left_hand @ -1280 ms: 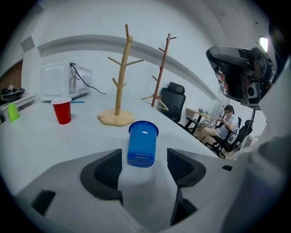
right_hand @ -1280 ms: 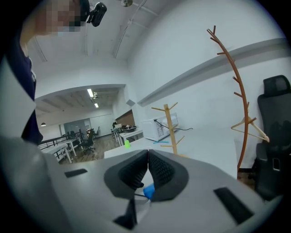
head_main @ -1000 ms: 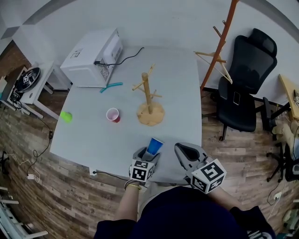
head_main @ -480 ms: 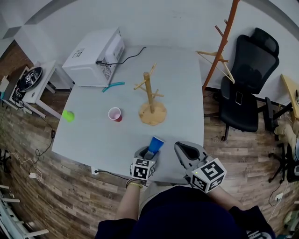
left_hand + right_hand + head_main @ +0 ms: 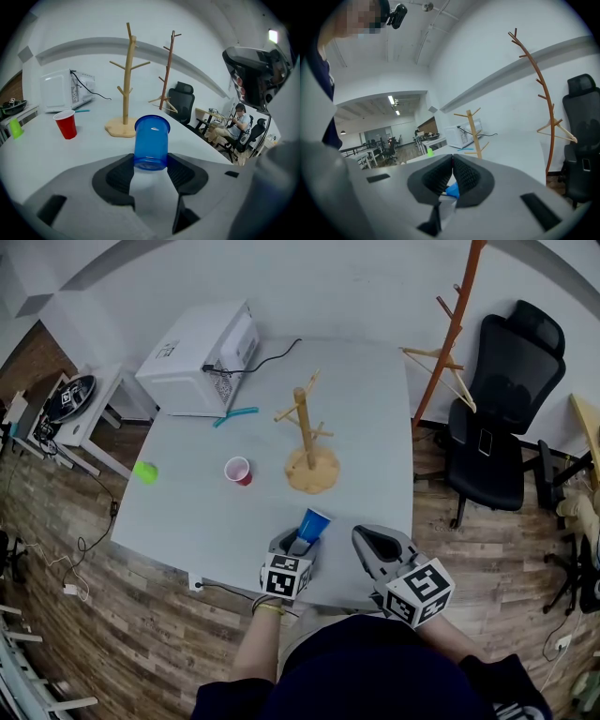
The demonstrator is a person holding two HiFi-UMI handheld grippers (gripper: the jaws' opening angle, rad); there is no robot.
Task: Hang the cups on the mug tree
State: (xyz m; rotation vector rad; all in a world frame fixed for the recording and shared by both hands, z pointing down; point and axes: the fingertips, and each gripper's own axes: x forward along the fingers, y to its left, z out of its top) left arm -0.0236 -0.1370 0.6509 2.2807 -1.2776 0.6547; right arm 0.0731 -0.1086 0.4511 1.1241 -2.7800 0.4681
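A blue cup [image 5: 313, 523] is held at its base between the pads of my left gripper [image 5: 302, 542] near the table's front edge. In the left gripper view the blue cup [image 5: 151, 143] stands mouth up in the left gripper [image 5: 151, 165], whose jaws have just been closing on it. The wooden mug tree [image 5: 307, 442] stands beyond it at mid-table, with bare pegs. A red cup [image 5: 238, 471] stands upright to the tree's left. A green cup [image 5: 145, 472] lies at the table's left edge. My right gripper [image 5: 373, 542] is shut and empty, just right of the left one.
A white microwave [image 5: 202, 357] sits at the table's [image 5: 187, 512] back left, with a teal utensil [image 5: 234, 415] in front of it. To the right, off the table, are a wooden coat rack [image 5: 450, 334] and a black office chair [image 5: 502, 418].
The blue cup now sits a little higher in the left gripper, off the table. The right gripper has stayed in place.
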